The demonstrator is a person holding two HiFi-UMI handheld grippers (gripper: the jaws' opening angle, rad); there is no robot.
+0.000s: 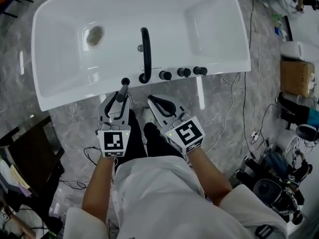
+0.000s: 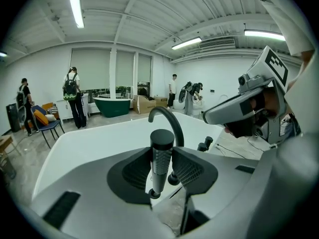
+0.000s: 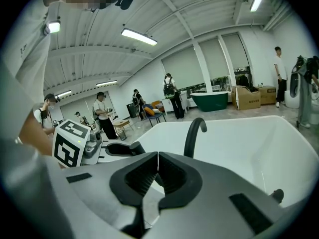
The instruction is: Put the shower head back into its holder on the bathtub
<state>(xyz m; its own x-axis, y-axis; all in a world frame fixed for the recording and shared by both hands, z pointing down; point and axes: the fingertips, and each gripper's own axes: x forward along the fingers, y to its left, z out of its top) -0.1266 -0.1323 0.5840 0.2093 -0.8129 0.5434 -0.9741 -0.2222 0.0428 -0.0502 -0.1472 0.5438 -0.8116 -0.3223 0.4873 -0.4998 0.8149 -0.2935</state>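
A white bathtub lies in front of me, with a black curved spout and a row of three black knobs on its near rim. A small black holder ring sits on that rim left of the spout. My left gripper is shut on the dark cylindrical shower head, upright between its pads just short of the ring. The spout rises behind it. My right gripper hangs beside it, below the spout's base, shut and empty, its pads meeting.
The tub drain is at the far left of the basin. Cables trail over the marble floor; a cardboard box and gear crowd the right side. A dark cabinet stands at the left. People and a green tub are far off.
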